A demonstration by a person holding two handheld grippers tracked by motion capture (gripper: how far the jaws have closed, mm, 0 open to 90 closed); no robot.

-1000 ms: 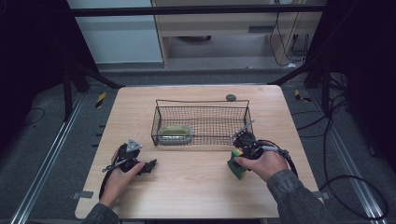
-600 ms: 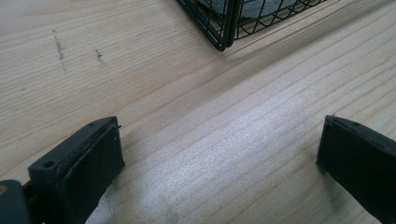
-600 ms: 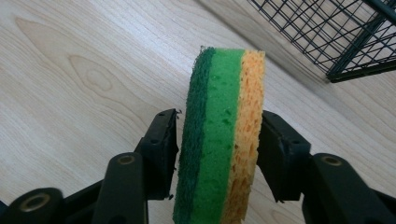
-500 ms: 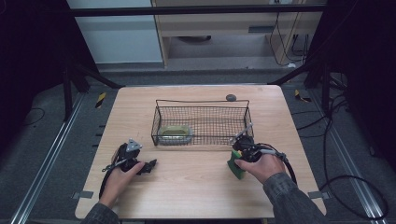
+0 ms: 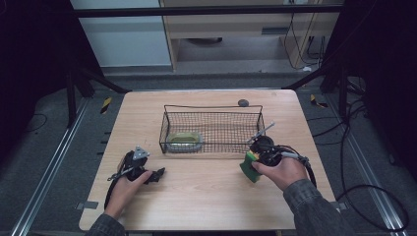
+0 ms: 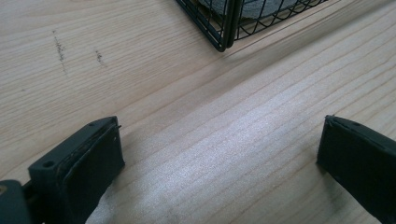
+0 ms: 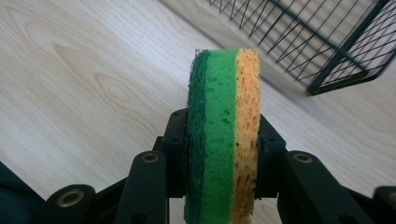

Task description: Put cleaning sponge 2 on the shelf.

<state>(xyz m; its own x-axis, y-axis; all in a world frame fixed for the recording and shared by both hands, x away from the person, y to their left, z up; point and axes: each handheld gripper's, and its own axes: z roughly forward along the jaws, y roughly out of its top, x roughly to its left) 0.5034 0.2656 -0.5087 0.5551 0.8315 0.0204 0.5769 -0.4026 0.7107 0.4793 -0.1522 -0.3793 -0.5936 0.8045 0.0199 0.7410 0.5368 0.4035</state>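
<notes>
Right gripper, lower right of centre in the high view, clenched on a sponge, jaws just closed onto it. Sponge held on edge between the pads, dark green, light green and yellow layers side by side, just off the near right corner of the wire basket on the bench. Second sponge lying inside the basket at its left end. Left gripper, lower left of the frame, resting on the bench, jaws wide apart with bare wood between them.
</notes>
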